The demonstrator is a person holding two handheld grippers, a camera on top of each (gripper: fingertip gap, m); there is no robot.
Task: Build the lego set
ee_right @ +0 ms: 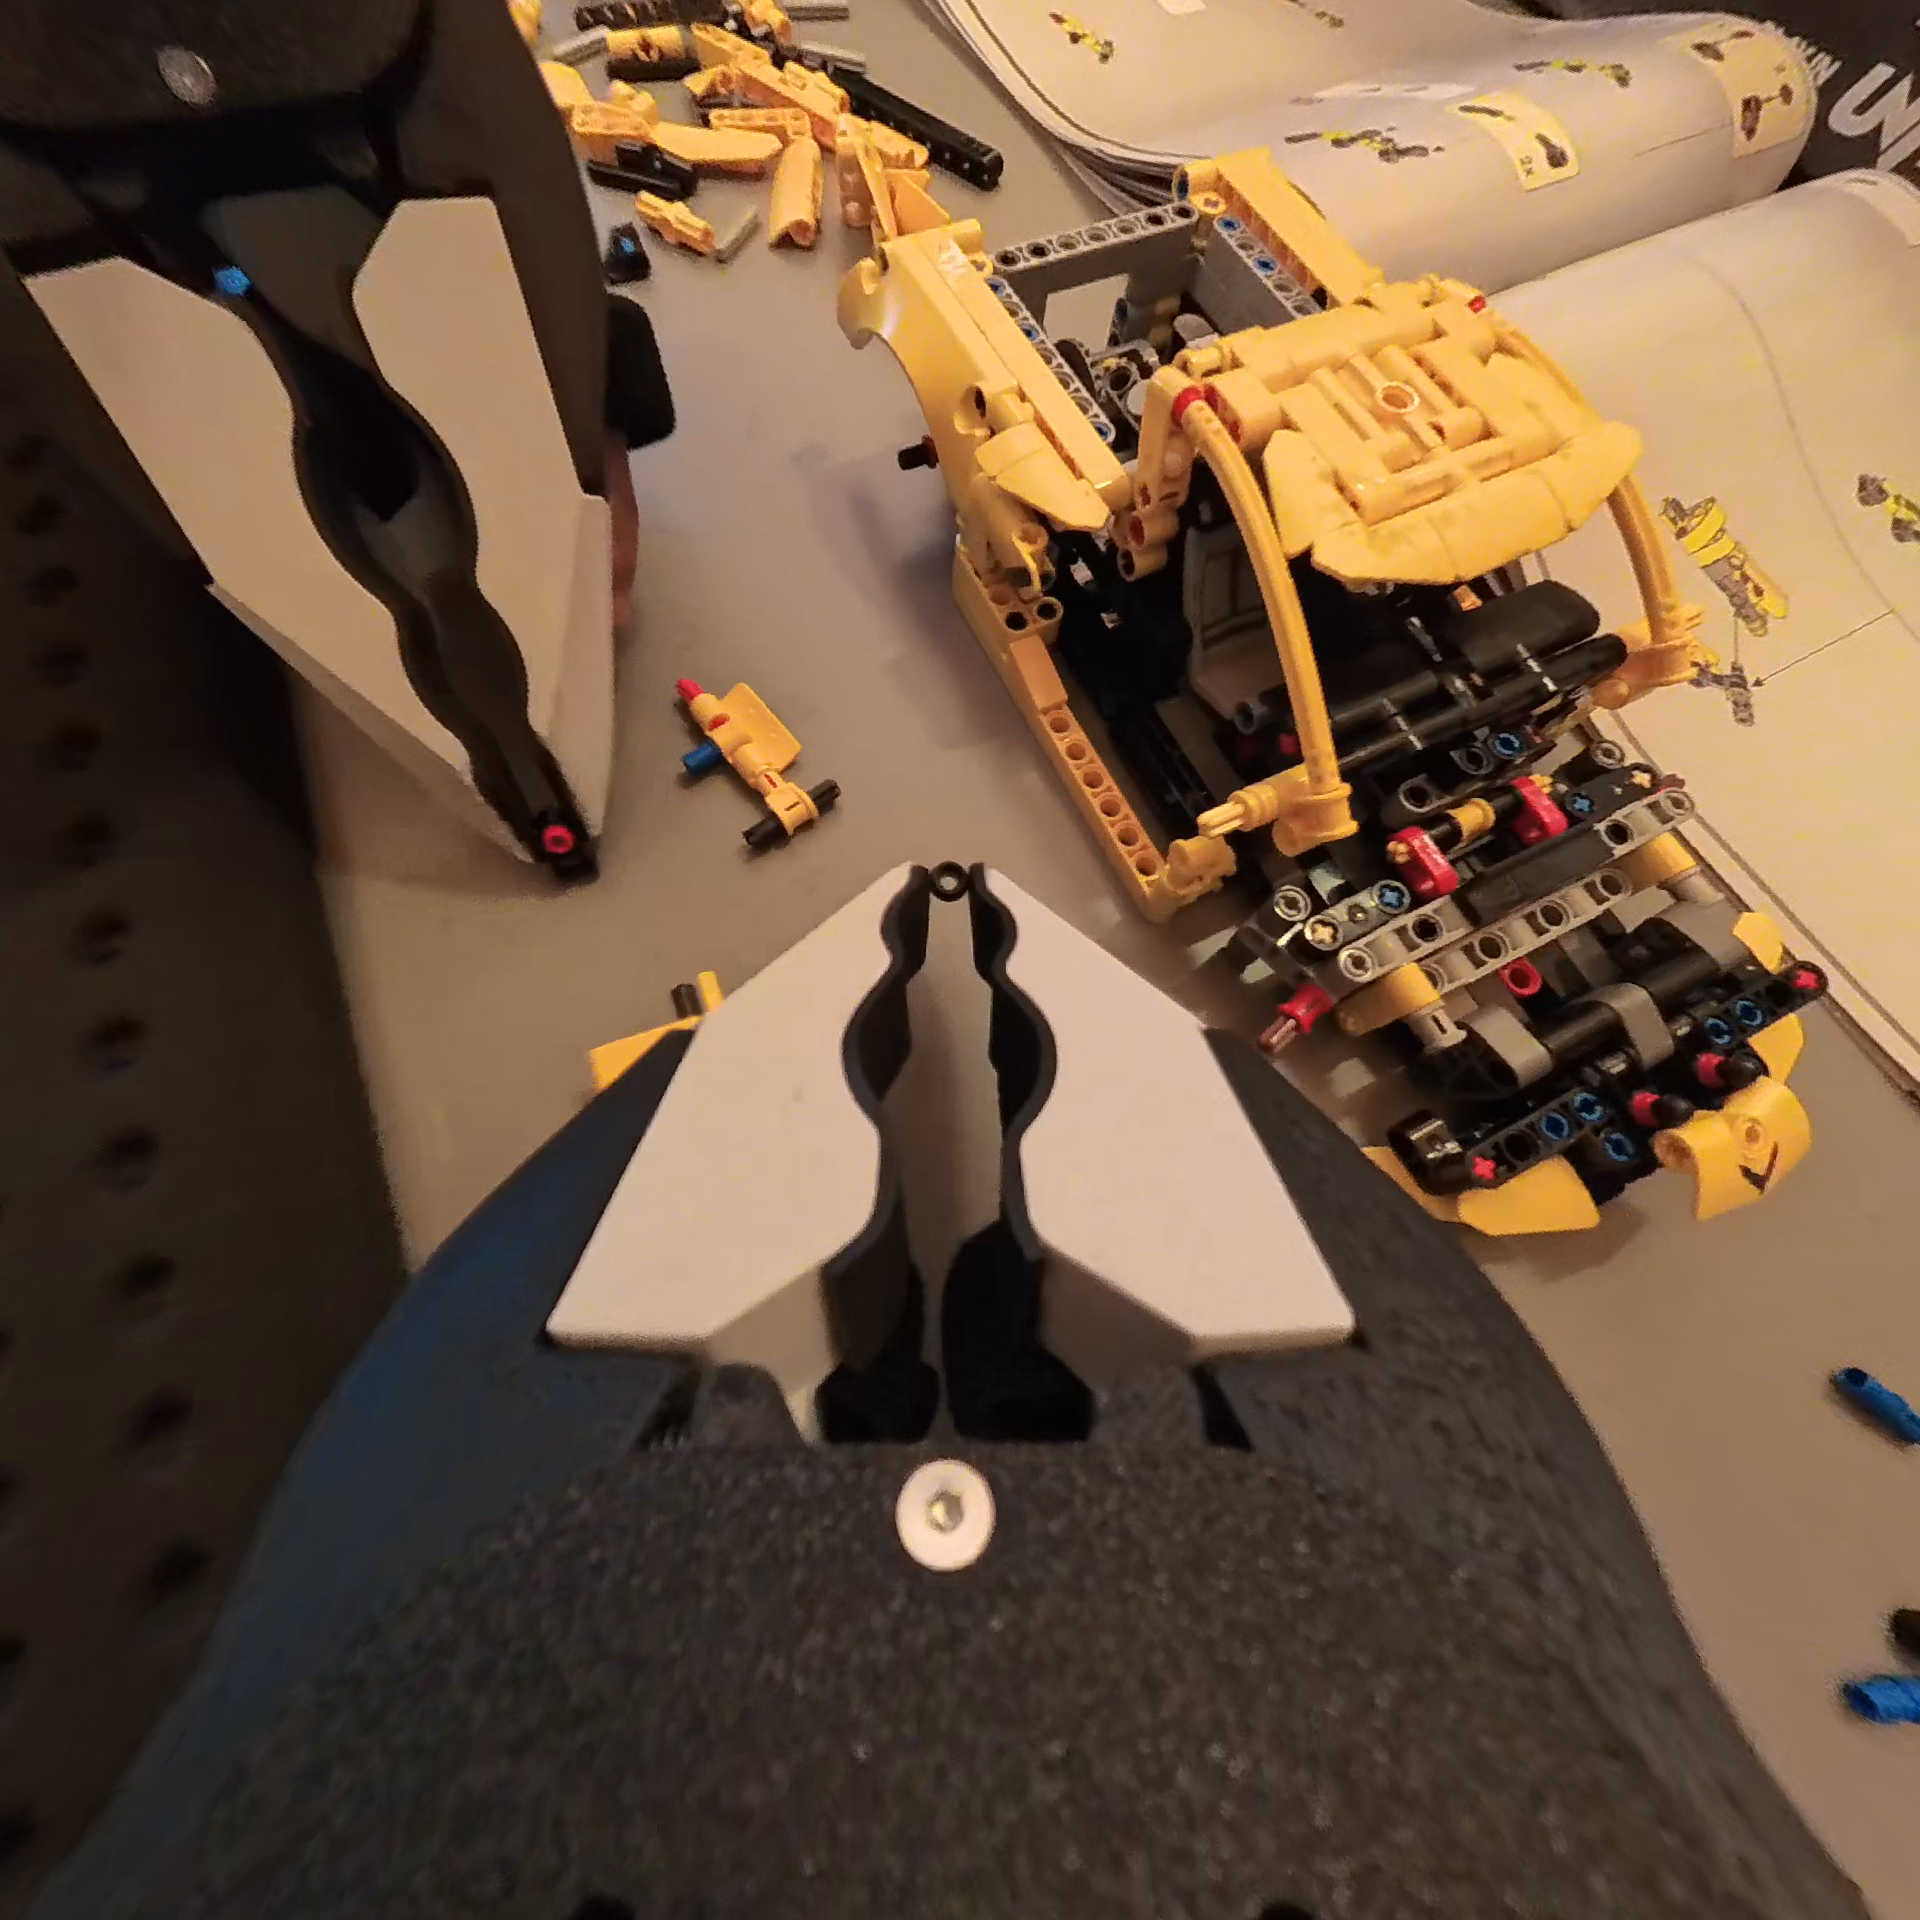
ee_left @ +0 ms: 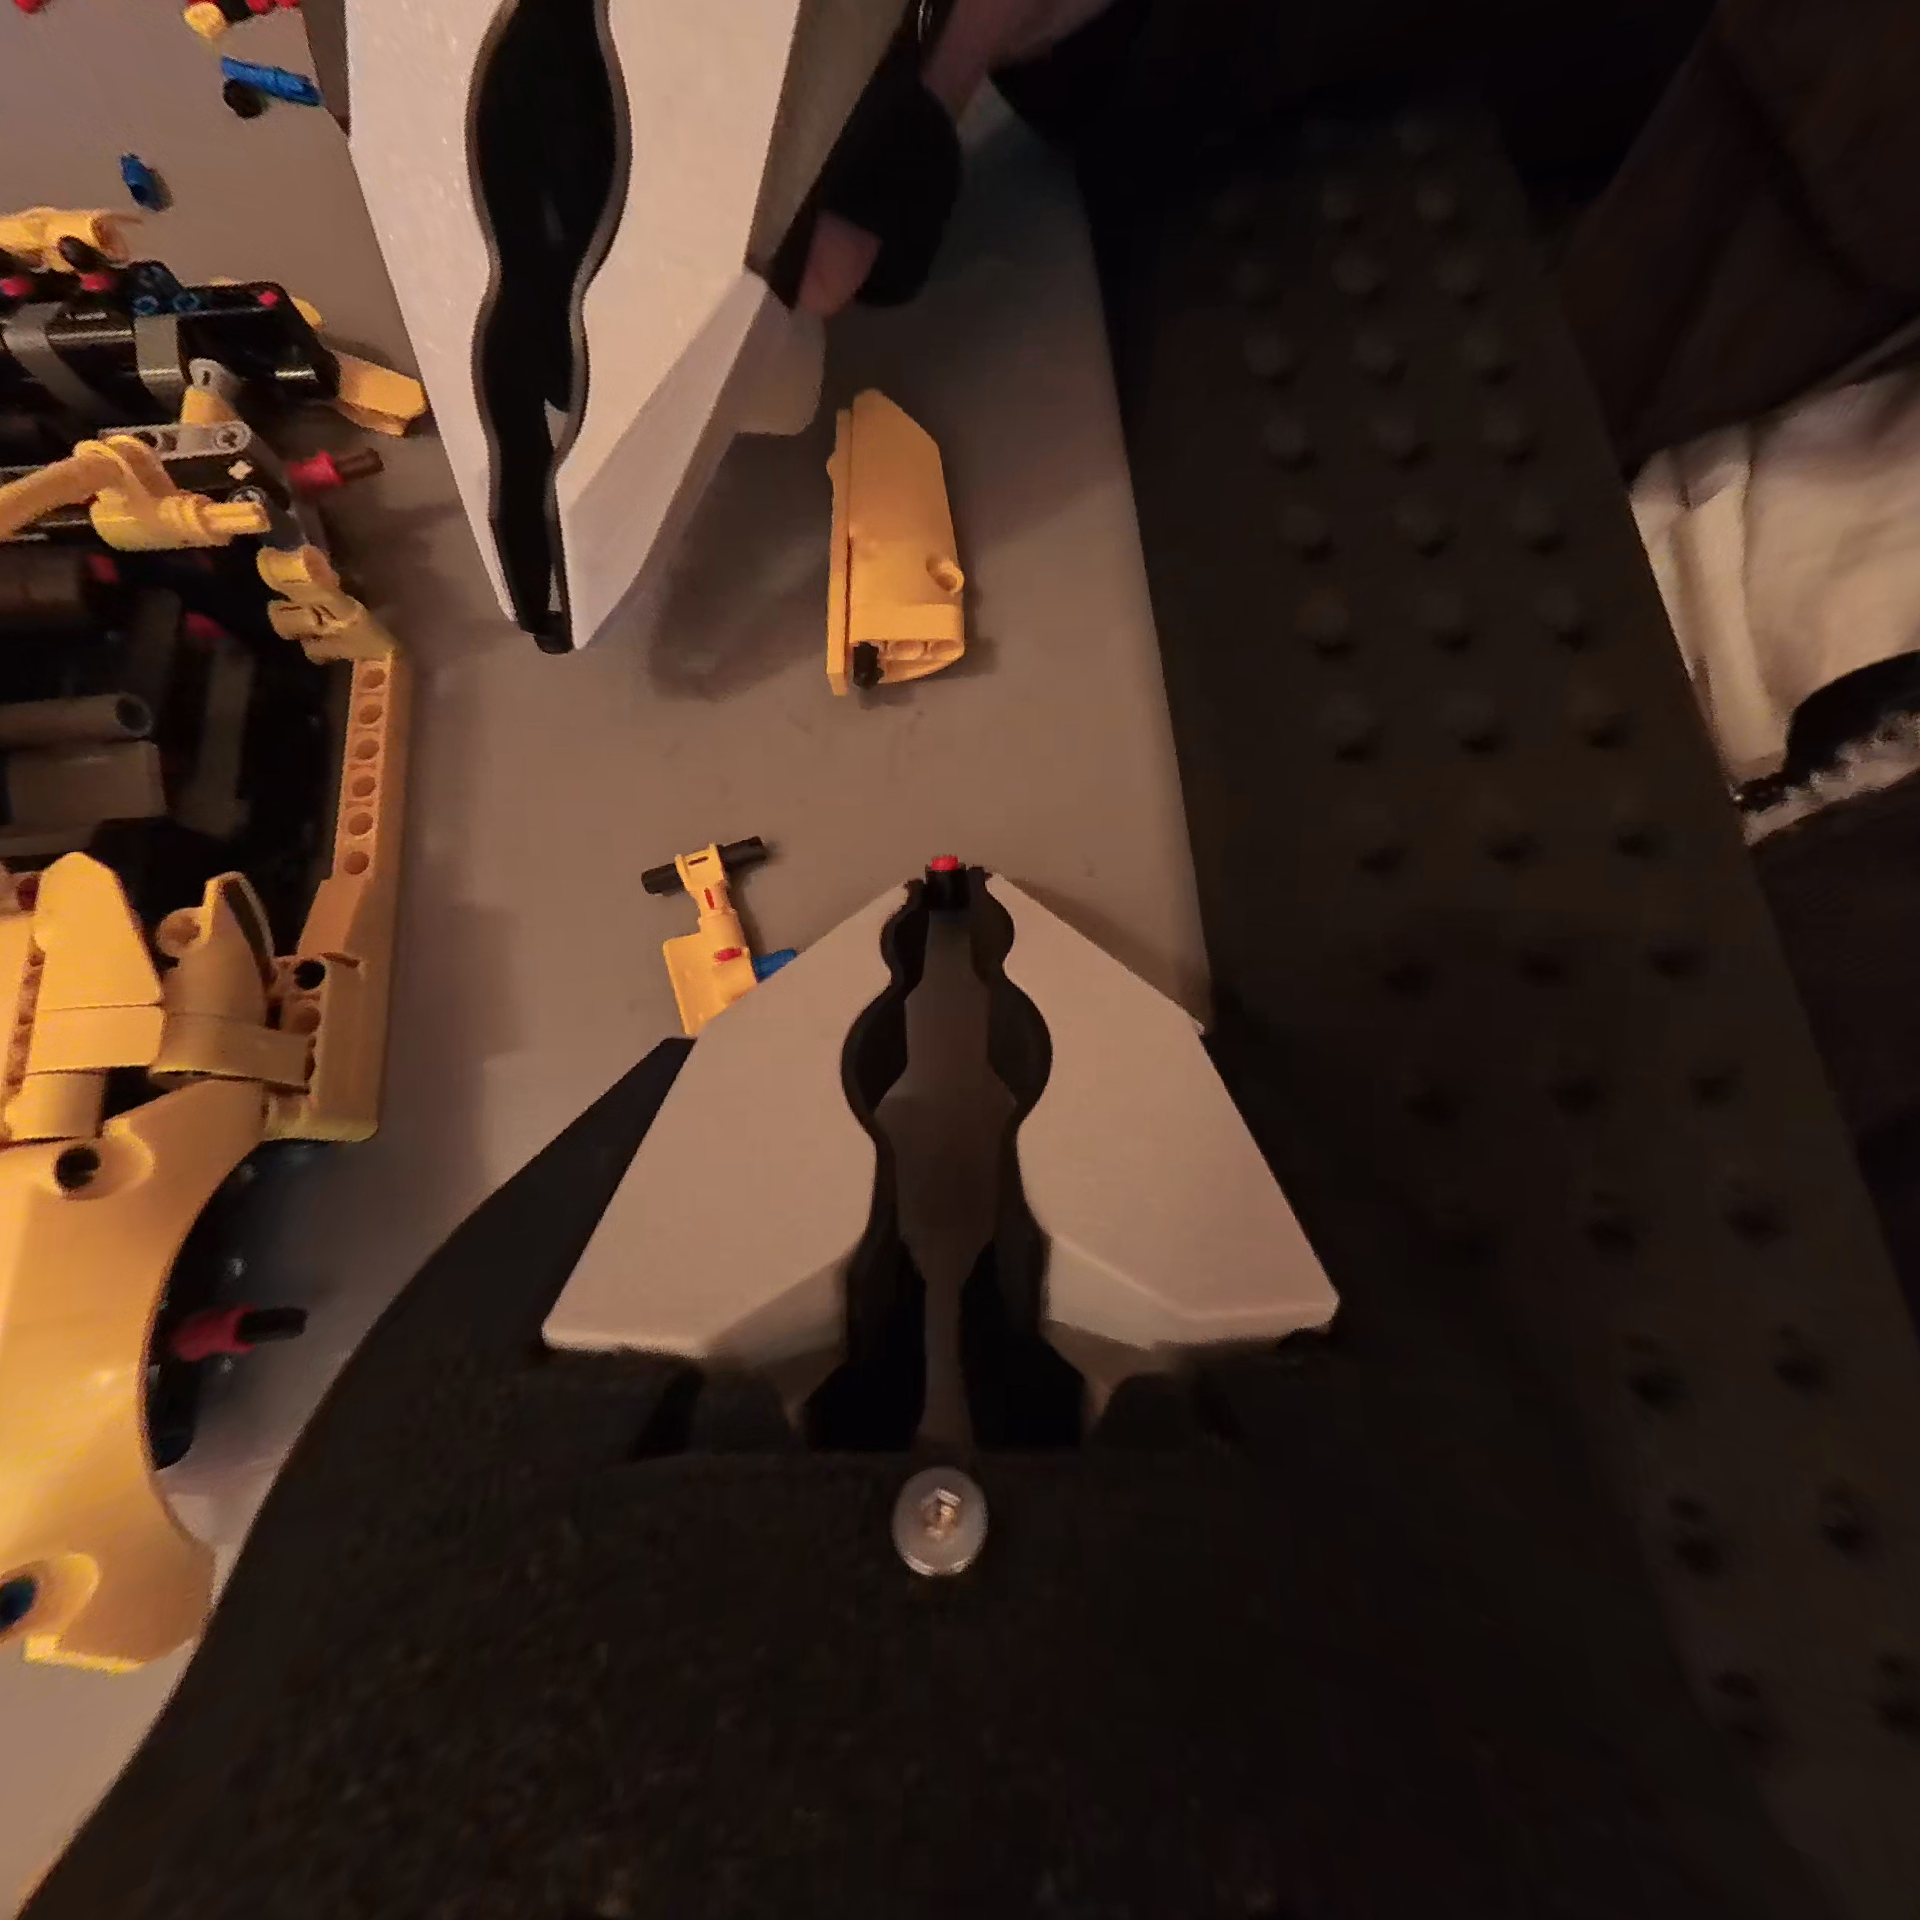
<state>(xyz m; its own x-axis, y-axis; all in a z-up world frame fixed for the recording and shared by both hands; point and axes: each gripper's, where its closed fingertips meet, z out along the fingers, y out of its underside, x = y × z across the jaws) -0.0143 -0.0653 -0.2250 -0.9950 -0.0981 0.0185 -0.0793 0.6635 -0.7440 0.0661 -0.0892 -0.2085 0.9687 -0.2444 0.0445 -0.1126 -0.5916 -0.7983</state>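
My left claw (ee_left: pixel 943 883) pinches a red-tipped pin (ee_left: pixel 943 871), my right (ee_right: pixel 945 881) a black one (ee_right: pixel 945 879); the yellow car (ee_right: pixel 1351 727) right of it looks half-built, loose parts (ee_right: pixel 748 125) remaining.

A yellow and black toy car (ee_right: pixel 1340 727) with red and blue pins sits on a grey table (ee_right: pixel 810 540). Two white grippers with black inner edges: the left gripper (ee_left: pixel 943 883) pinches a red-tipped black pin (ee_left: pixel 943 873), the right gripper (ee_right: pixel 945 878) a black ring (ee_right: pixel 945 881).
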